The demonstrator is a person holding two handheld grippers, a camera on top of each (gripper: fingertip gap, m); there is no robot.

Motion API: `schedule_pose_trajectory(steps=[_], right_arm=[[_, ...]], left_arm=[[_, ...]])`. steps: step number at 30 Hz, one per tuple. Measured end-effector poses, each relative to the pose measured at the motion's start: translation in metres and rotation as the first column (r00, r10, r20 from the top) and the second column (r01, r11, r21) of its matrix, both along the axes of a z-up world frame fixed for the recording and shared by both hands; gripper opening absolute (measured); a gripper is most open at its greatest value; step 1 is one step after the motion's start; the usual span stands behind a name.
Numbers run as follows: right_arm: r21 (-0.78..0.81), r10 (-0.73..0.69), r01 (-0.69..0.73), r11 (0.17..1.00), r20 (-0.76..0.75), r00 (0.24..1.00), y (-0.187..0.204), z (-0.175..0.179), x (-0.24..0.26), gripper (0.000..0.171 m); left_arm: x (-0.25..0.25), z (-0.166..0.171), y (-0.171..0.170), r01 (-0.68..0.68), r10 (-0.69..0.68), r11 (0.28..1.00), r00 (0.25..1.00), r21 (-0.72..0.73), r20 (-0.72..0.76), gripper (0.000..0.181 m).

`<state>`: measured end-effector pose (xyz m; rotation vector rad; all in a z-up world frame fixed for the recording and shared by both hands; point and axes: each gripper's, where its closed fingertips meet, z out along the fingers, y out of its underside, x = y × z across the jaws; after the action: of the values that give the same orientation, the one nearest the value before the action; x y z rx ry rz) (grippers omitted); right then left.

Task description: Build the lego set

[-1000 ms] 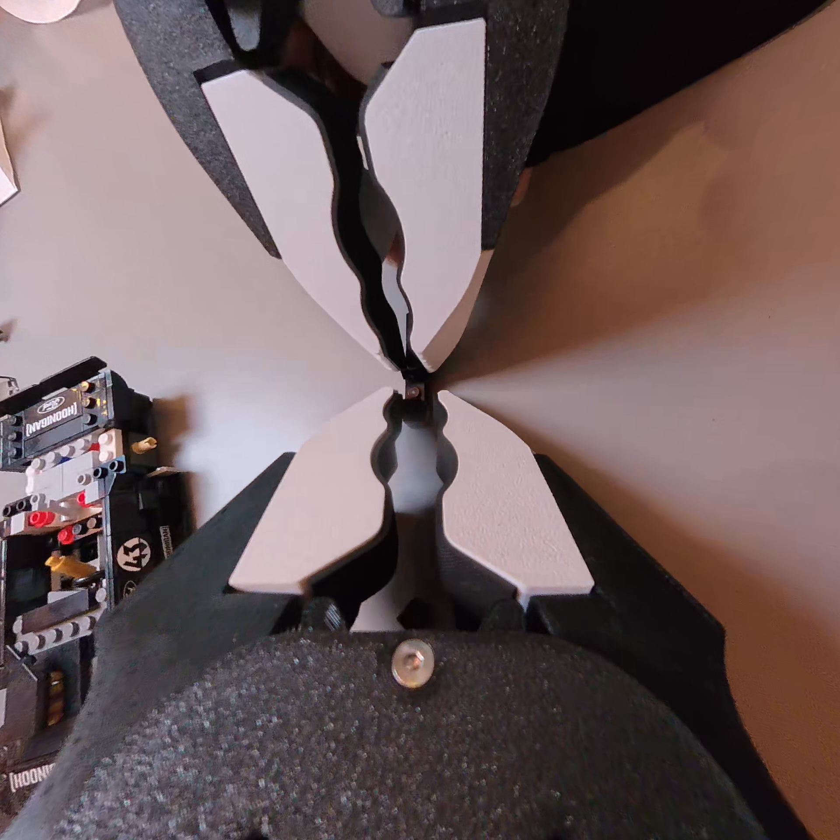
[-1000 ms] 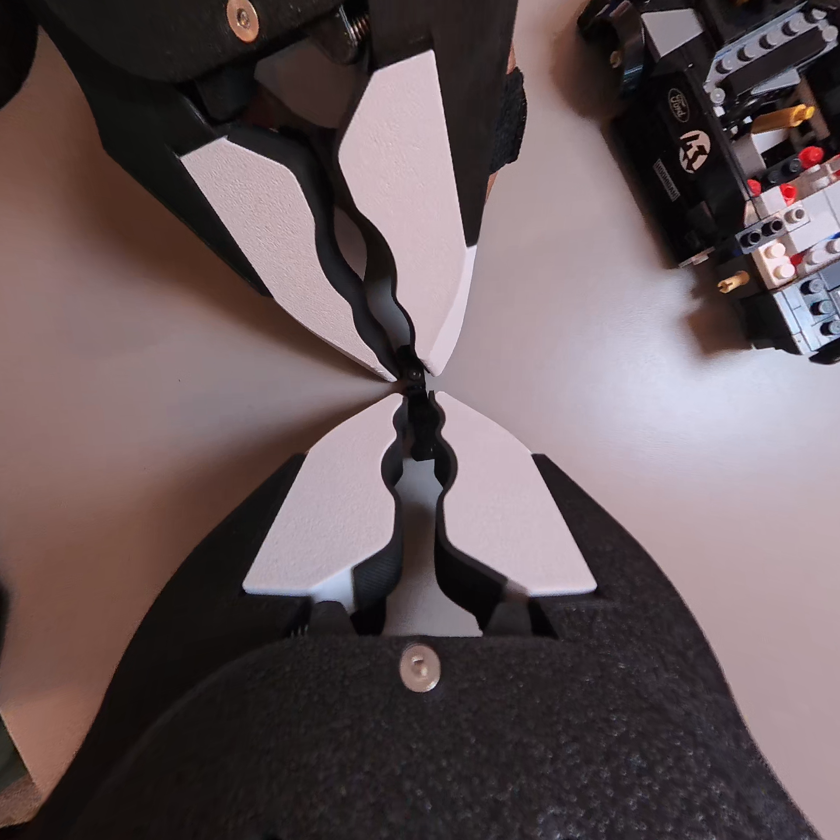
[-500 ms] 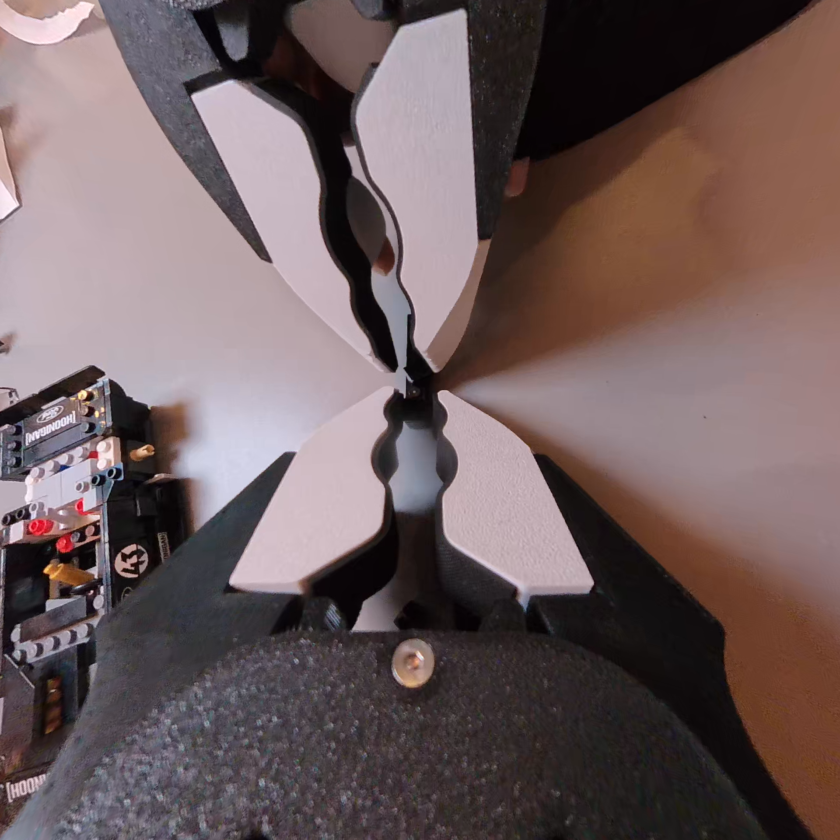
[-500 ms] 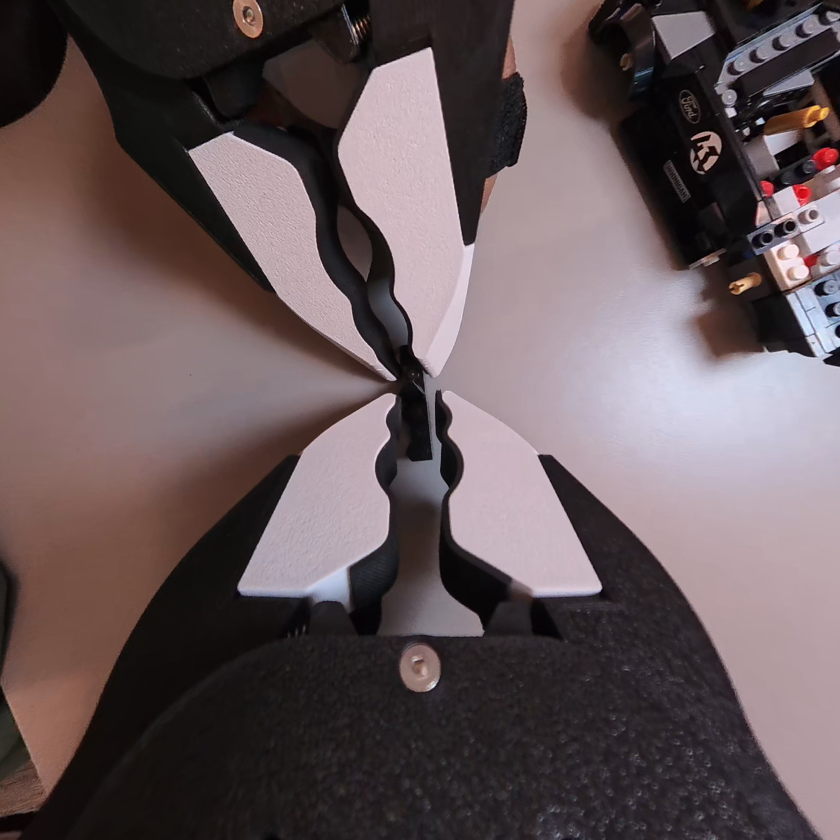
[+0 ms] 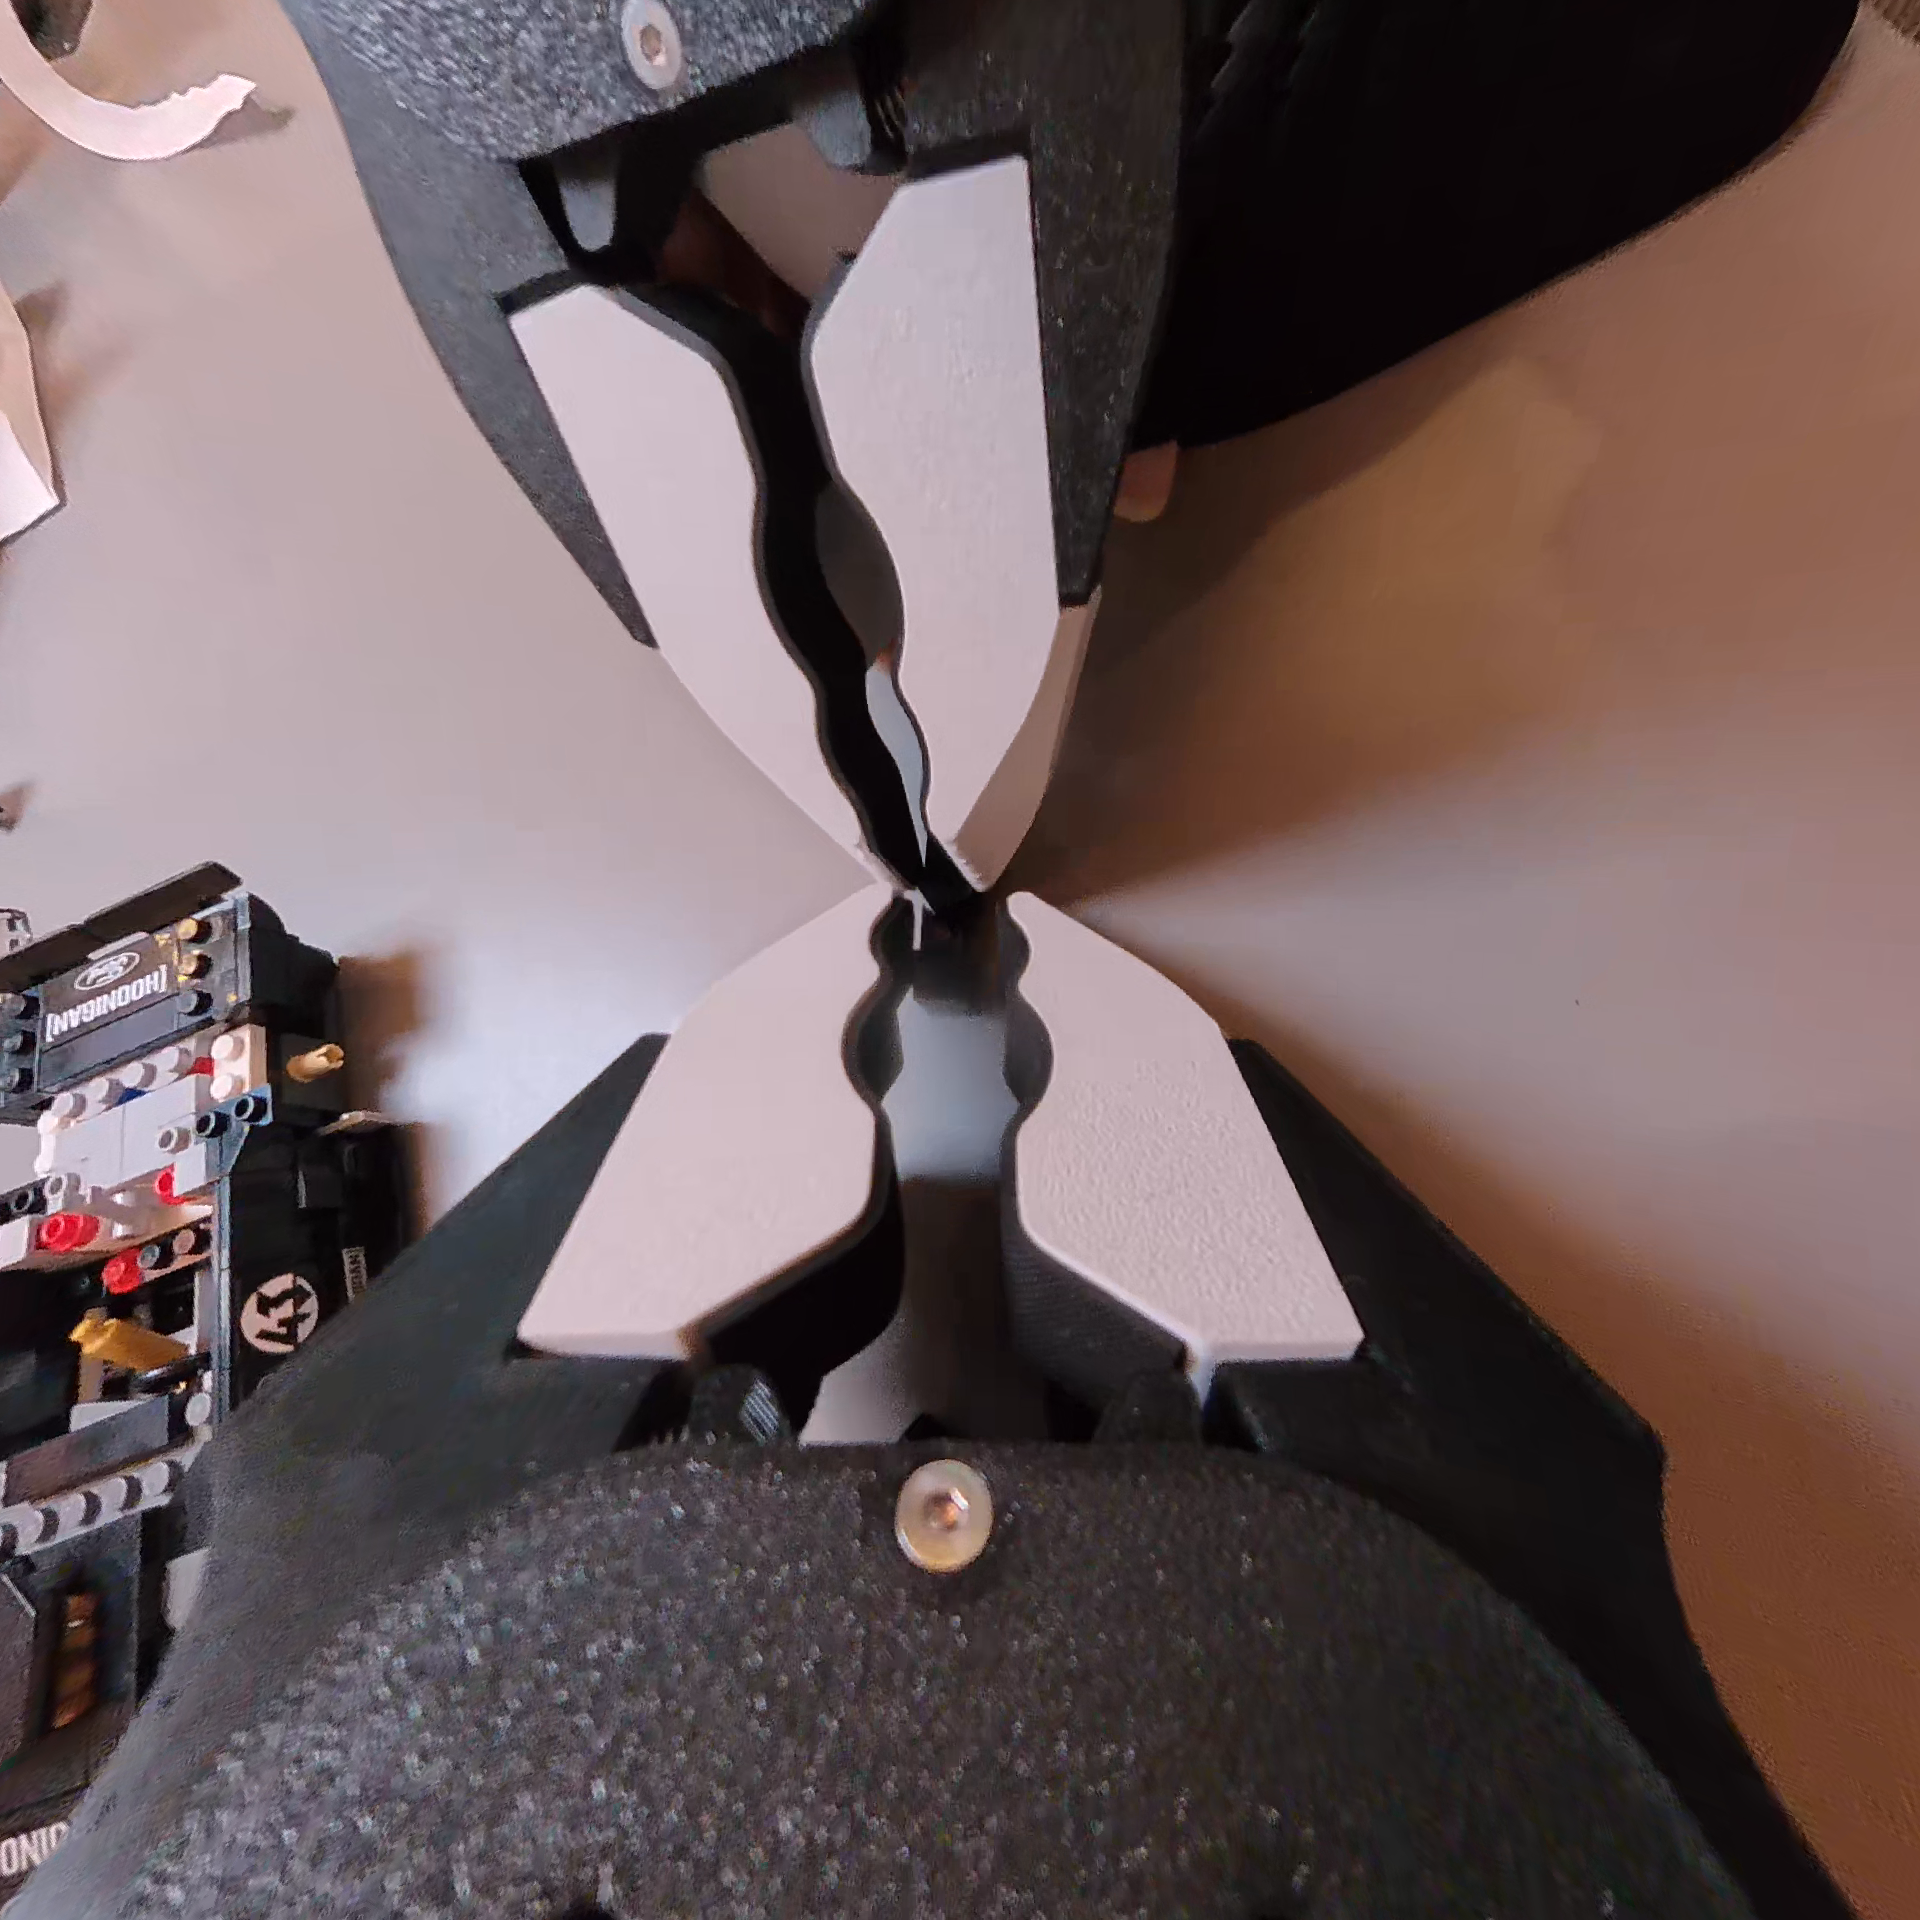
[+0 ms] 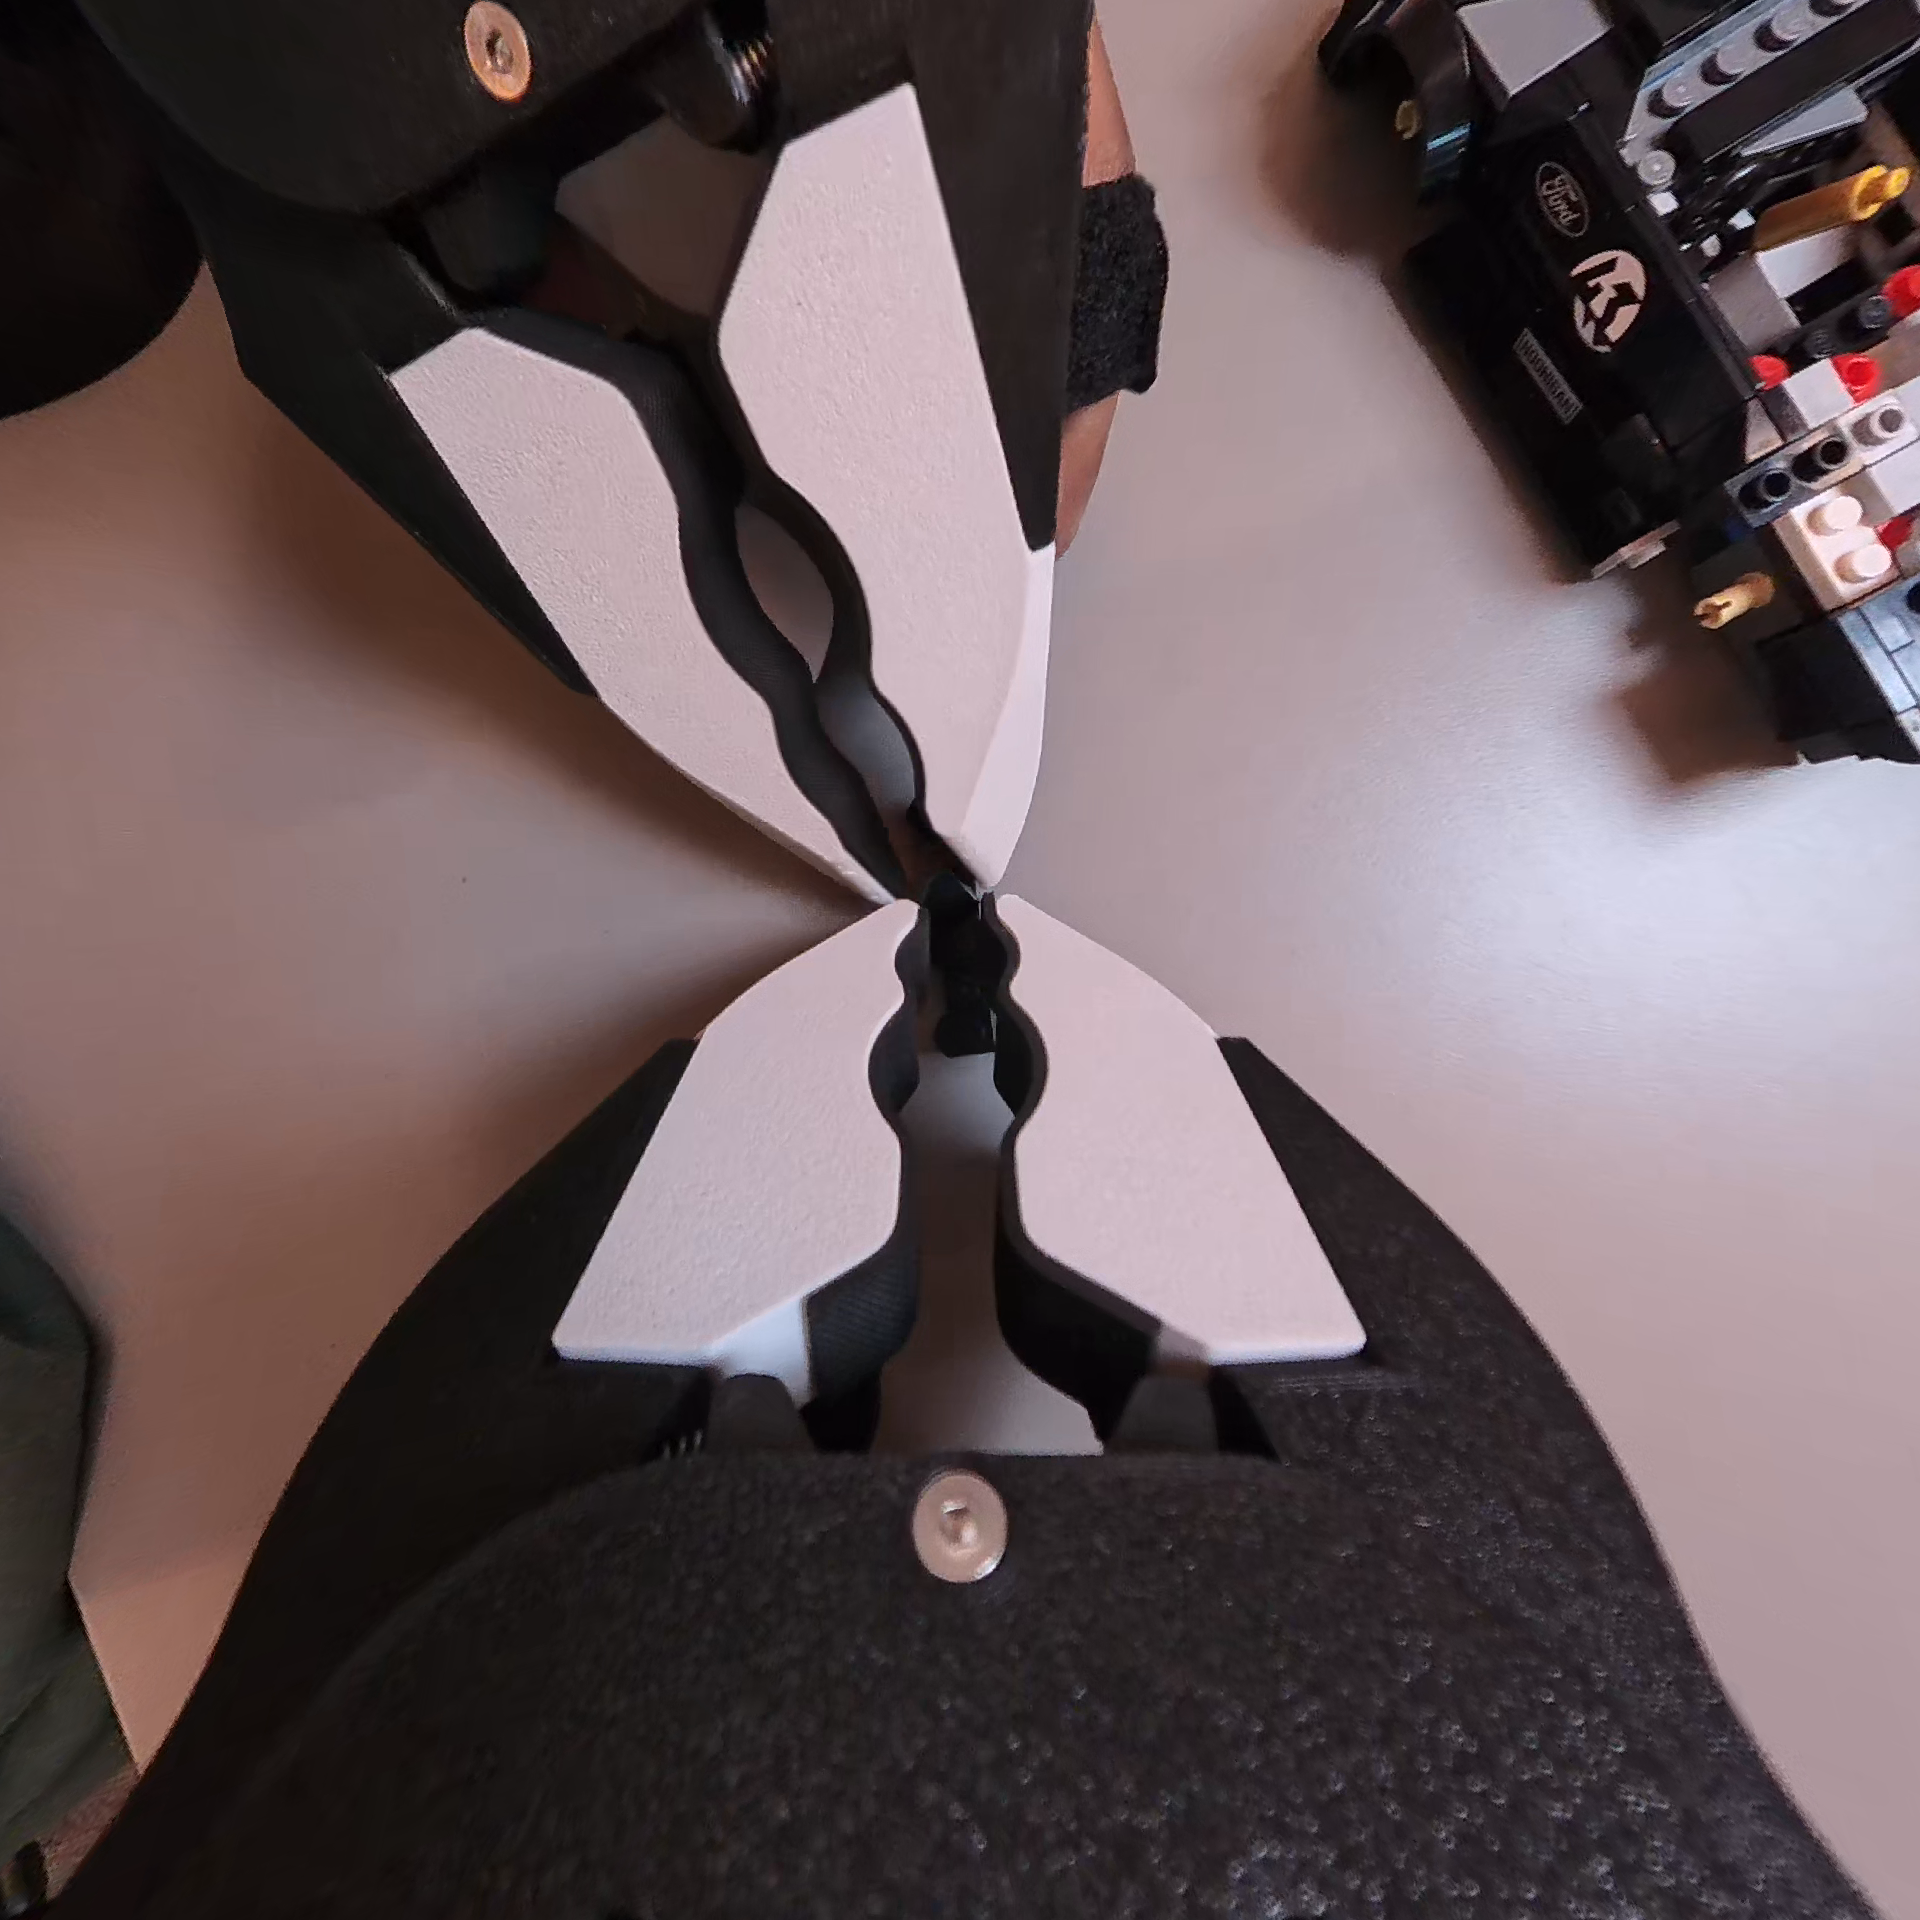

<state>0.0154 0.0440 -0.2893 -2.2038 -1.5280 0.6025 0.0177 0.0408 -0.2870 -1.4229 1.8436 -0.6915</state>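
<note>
The black Lego car [image 5: 135, 1226], at nine o'clock in the left wrist view, looks partly built, with open studs and bare pins along its top. The left gripper [image 5: 951, 920] and right gripper [image 6: 956, 914] meet tip to tip over the table [image 6: 1351, 935], each clamped on a small black piece [image 6: 961, 977], which I judge is being joined before it goes onto the car

Black lego piece [image 6: 961, 977], white fingers [image 6: 769, 1164]

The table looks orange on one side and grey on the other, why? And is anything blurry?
Left wrist view: warm light tints the table orange on the right, paler grey on the left; the lego car throws a dark shadow and looks slightly smeared. Right wrist view: a pale shine lies on the table; the wide lens bends the edges.
</note>
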Motion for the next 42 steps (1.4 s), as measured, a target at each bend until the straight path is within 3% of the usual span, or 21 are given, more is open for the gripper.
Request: schedule_pose_trajectory(steps=[13,24,28,36,42], right_arm=[[0.02,0.037,-0.037,0.999,-0.021,0.999,-0.0032,0.0001,0.0024,0.012],[0.132,0.068,-0.062,0.989,-0.04,0.997,-0.0008,0.0084,0.0043,0.01],[0.141,0.064,-0.056,0.988,-0.052,0.997,-0.0004,0.0081,0.0043,0.004],[0.118,0.055,-0.048,0.992,-0.058,0.997,-0.0018,0.0046,0.0058,0.012],[0.112,0.057,-0.049,0.993,-0.067,0.996,-0.0019,0.0021,0.0042,0.009]], left_arm=[[0.0031,0.0028,-0.0014,0.013,-0.012,0.998,1.0,-0.056,0.009,0.009],[0.0057,0.002,-0.0014,0.022,-0.022,0.998,1.0,-0.064,-0.002,0.009],[0.0061,0.0019,-0.0013,0.021,-0.021,0.998,1.0,-0.065,-0.002,0.009],[0.0059,0.0012,-0.0026,0.029,-0.03,0.998,1.0,-0.059,-0.003,0.009],[0.0055,0.0008,-0.0027,0.03,-0.031,0.998,1.0,-0.057,-0.003,0.009]])
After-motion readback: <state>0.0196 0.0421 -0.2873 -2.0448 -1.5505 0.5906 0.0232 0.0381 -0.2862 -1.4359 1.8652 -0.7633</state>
